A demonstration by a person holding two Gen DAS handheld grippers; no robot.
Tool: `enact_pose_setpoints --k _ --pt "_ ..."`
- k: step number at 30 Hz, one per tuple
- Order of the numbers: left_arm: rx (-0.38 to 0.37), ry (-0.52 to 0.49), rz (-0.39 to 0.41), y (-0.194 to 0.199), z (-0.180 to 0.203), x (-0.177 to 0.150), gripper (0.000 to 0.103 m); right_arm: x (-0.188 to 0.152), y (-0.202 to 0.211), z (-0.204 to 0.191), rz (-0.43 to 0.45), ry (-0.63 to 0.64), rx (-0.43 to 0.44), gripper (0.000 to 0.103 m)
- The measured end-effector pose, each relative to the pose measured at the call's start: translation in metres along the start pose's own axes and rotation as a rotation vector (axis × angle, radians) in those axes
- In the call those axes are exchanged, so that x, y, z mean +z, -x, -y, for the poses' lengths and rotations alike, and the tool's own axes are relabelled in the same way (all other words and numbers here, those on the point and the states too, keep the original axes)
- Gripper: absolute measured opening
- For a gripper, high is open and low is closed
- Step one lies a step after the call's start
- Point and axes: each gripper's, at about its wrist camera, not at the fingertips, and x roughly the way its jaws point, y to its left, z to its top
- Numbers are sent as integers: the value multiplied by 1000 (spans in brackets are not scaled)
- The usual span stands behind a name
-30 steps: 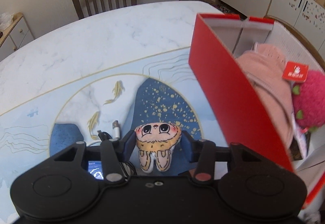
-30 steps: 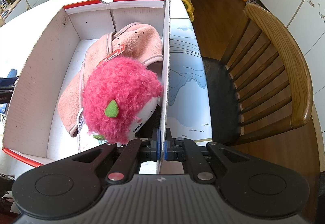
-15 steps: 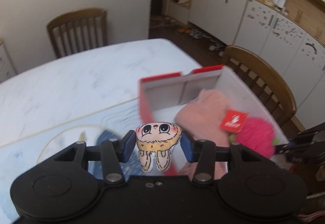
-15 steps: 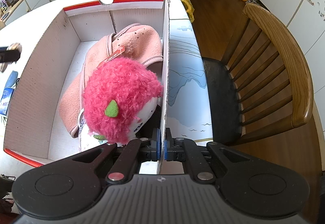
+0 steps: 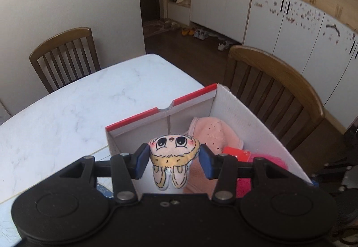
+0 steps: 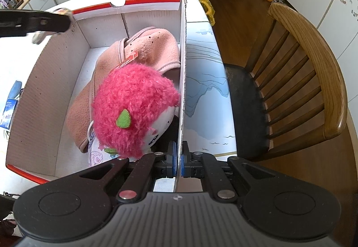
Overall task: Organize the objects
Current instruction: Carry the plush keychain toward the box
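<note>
Left tool (image 5: 174, 158) clamps a flat bunny-face plush (image 5: 173, 157), centre frame, above the box's (image 5: 257, 119) open end; plush's lower ears cut off by tool body. Right tool (image 6: 178, 163) pinched tight on the cardboard box wall, bottom centre. Inside: fuzzy magenta doll (image 6: 134, 108) on pink fleece (image 6: 147, 50), partly hidden. Marble tabletop (image 5: 78, 112).

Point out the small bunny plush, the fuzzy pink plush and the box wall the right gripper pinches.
small bunny plush (image 5: 174, 150), left wrist view, its face.
fuzzy pink plush (image 6: 134, 103), right wrist view, its fuzzy top.
box wall (image 6: 183, 81), right wrist view, its top edge.
</note>
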Motion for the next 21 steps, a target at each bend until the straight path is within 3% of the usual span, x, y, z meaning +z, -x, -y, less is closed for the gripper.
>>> enact_pose_setpoints --k 13,21 --pt "63 -76 -124 -56 13 -3 46 0 0 1 1 3 5 4" --pt "54 -141 -215 -80 20 -15 46 0 0 0 2 9 5 4"
